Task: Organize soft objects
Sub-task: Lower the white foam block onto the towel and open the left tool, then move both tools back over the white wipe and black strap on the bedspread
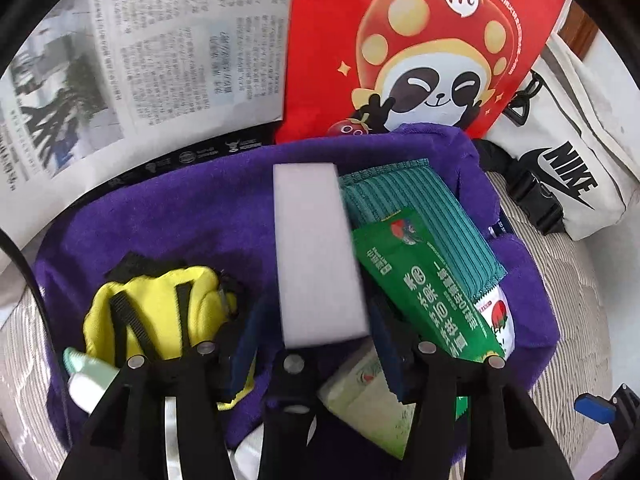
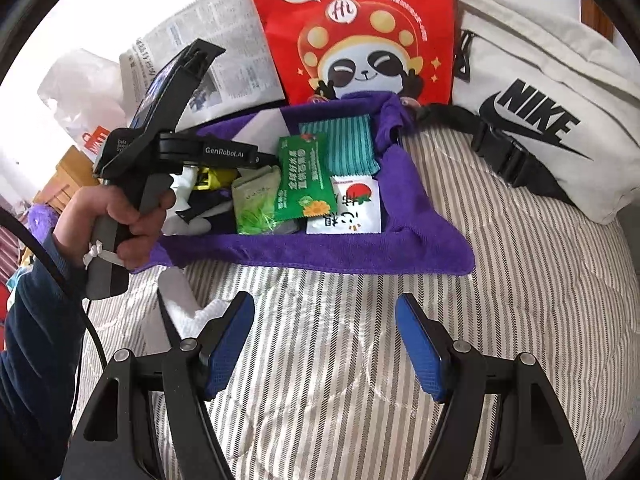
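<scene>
Everything is laid out on a bed [image 2: 480, 280] covered with a striped quilt. Along the far side a white Nike bag [image 2: 540, 80] is propped on the right. A red panda bag [image 2: 352, 32] is stood upright in the middle, and a newspaper [image 1: 160, 40] is spread on the left. Just in front of the red bag a purple towel [image 2: 320, 252] is set down with its edges turned up like a shallow tray, and the soft stuff is piled inside it.

The left hand-held gripper [image 1: 314, 316] is held by a hand [image 2: 128, 224] and pointed steeply down into the towel. Its jaws are parted, and a white foam block [image 1: 316, 248] is seen between the blue pads. A gap can be made out on the left side, so the block isn't really being squeezed. The block's lower end is blurred. The right hand-held gripper [image 2: 324, 300] is kept over bare quilt on the near side of the towel, jaws spread wide with nothing between them.

Right of the foam block a teal striped cloth [image 1: 420, 208] is tucked against the towel's far wall, partly covered by a green packet [image 1: 420, 292]. A white-and-red packet [image 2: 352, 208] and a pale green packet [image 2: 252, 208] are laid toward the near edge. A yellow pouch [image 1: 160, 312] with black straps is found at the left end.
</scene>
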### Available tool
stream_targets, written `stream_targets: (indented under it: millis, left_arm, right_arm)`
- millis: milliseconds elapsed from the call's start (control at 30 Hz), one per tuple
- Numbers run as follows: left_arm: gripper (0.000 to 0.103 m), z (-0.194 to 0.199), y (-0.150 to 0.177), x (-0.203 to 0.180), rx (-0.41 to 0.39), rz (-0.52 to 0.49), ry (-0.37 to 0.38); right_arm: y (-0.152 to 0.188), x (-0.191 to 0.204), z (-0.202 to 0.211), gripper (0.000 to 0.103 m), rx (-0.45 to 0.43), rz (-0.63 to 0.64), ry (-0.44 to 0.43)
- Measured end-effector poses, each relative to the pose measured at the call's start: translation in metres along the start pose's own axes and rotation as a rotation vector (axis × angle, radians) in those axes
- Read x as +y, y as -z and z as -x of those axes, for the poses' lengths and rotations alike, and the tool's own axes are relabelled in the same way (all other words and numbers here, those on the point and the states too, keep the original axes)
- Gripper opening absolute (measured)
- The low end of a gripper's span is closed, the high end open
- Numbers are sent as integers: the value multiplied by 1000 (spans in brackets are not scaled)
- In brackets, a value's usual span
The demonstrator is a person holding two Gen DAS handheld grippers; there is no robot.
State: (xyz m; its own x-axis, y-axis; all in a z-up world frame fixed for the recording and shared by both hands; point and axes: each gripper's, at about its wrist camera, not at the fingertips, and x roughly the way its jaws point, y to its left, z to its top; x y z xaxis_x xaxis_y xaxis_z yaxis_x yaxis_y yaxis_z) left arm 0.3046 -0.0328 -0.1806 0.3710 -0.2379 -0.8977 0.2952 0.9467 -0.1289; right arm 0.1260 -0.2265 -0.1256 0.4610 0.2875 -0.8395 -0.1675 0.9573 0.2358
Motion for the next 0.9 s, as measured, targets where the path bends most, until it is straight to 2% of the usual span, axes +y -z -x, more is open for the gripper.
stream_targets:
  millis: [133, 400, 900]
  left_arm:
    - [52, 16, 4, 3, 3, 9, -11]
    - [55, 71, 28, 1, -41, -8, -54]
    - [55, 129, 120, -18, -82, 1, -51]
  right_arm:
    - [3, 4, 12, 72, -19, 4, -7]
    - [19, 13, 29, 72, -29, -8, -26]
    - [61, 30, 46, 72, 4, 8, -4]
